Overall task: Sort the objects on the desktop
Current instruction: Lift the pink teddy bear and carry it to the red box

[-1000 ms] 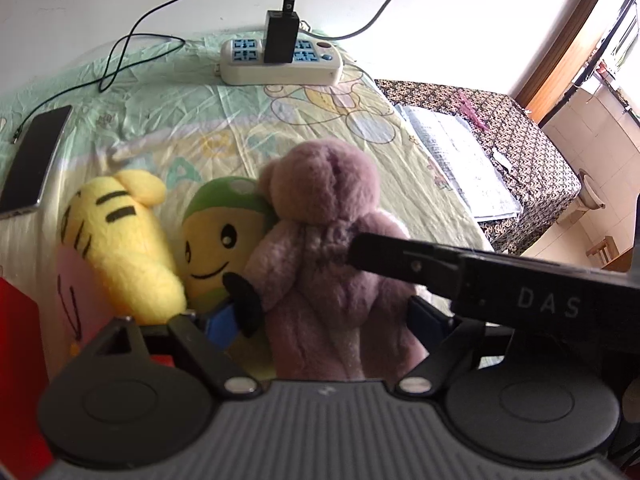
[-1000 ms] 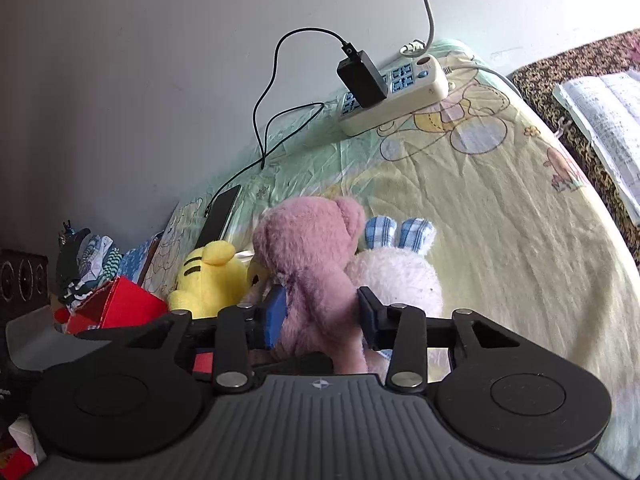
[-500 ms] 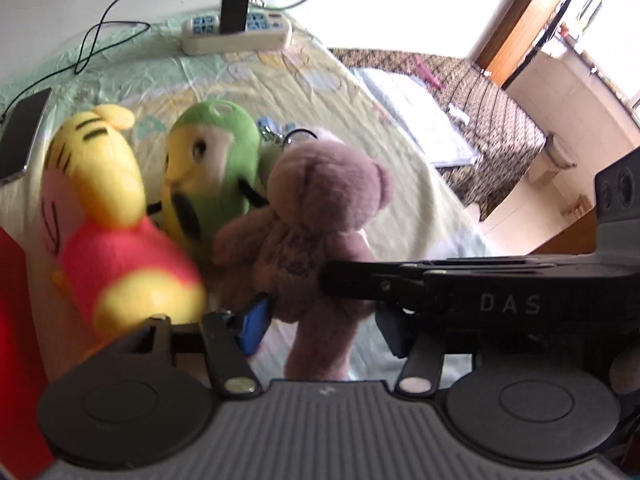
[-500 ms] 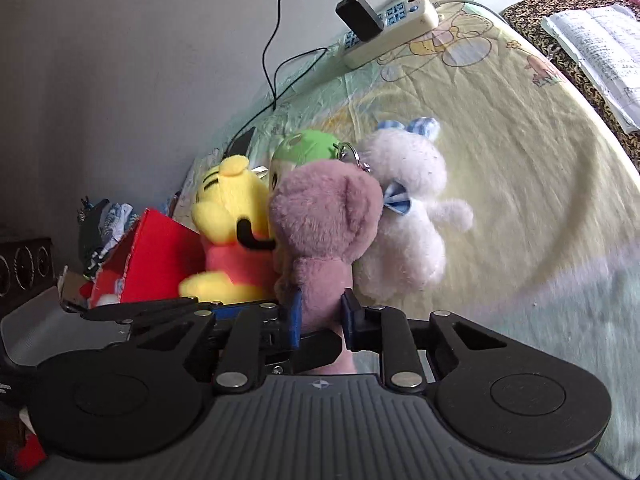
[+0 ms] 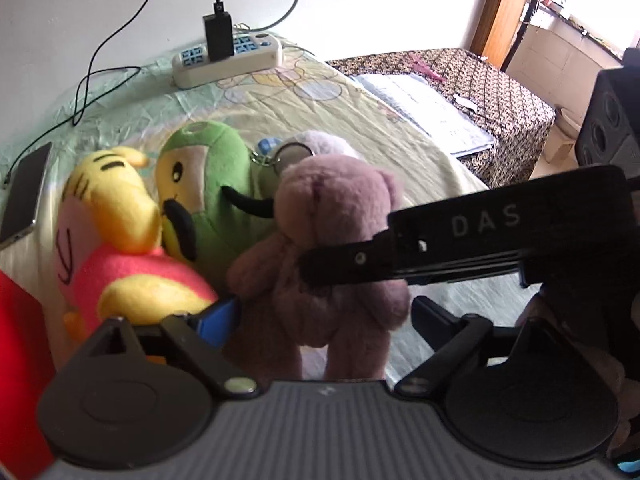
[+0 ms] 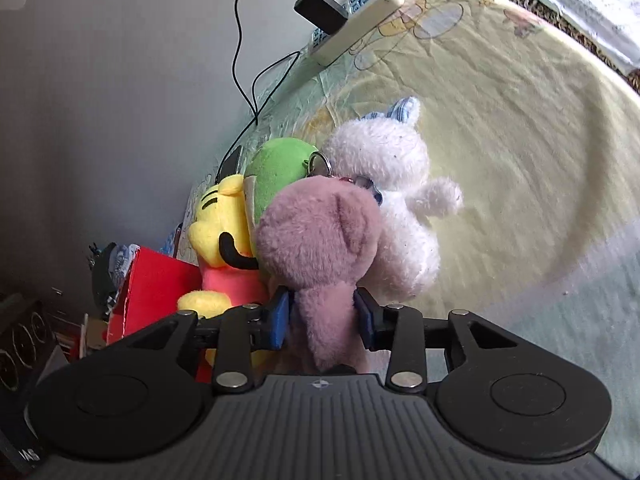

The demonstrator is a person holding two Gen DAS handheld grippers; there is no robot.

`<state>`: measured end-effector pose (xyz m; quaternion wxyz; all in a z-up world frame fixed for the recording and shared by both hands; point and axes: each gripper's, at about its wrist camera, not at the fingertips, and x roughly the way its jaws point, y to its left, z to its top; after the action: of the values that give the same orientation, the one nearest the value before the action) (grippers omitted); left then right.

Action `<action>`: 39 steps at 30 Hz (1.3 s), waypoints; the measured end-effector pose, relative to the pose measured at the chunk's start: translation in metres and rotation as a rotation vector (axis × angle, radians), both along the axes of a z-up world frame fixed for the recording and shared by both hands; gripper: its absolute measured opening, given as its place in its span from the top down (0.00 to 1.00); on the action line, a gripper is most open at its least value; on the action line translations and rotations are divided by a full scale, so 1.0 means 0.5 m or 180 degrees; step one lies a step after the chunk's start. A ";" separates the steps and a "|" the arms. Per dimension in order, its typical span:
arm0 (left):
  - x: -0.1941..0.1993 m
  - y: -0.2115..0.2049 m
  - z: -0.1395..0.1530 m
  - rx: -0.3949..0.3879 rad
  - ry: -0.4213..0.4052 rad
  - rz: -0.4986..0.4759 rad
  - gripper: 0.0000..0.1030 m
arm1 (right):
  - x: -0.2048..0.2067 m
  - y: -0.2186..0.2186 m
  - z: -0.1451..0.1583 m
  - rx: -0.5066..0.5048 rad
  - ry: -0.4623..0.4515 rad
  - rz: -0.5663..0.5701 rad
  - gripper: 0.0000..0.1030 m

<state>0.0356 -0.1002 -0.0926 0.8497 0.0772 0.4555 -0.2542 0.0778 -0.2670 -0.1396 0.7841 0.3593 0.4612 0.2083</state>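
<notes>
Bear [image 6: 320,236] before rabbit [image 6: 384,184]; power strip [image 5: 228,60] behind.

Both the left gripper [image 5: 324,316] and the right gripper [image 6: 322,316] are black, with a ribbed grey housing behind the jaws, round discs either side, silver pivot screws on the linkage arms, blue finger pads [image 6: 278,318] and white "DAS" lettering

The white plush [image 5: 320,142] is mostly hidden behind the purple bear [image 5: 332,240]; the red box [image 5: 20,360] and phone [image 5: 24,192] are cut off at the left edge.
</notes>
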 end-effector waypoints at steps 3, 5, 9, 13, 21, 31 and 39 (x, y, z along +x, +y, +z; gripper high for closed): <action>0.007 0.008 -0.009 -0.0165 0.0161 0.0039 0.20 | -0.007 -0.018 -0.010 0.0243 0.0169 -0.0034 0.67; -0.005 0.003 -0.004 -0.0161 0.0146 0.0003 0.21 | -0.020 -0.020 -0.004 0.0231 0.0148 -0.0002 0.67; -0.043 -0.001 0.018 -0.0245 0.0137 -0.0134 0.34 | -0.053 -0.019 0.022 0.0127 0.0047 0.0116 0.69; -0.077 0.009 0.040 -0.0334 0.0132 -0.0123 0.34 | -0.085 -0.017 0.059 0.0027 -0.0129 0.0247 0.70; -0.132 0.073 0.124 -0.0600 -0.0119 0.0032 0.35 | -0.119 0.022 0.155 -0.0071 -0.0583 0.0535 0.71; -0.168 0.254 0.264 -0.0811 -0.0726 0.0319 0.35 | -0.116 0.176 0.288 0.0060 -0.1209 0.0761 0.71; -0.180 0.462 0.318 -0.0778 -0.1064 0.0674 0.35 | -0.087 0.387 0.344 0.0111 -0.1598 0.1066 0.71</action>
<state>-0.0542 0.1306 0.0664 0.9383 -0.0335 0.2797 -0.2006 0.0341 -0.0734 0.0324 0.8221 0.2289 0.3022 0.4249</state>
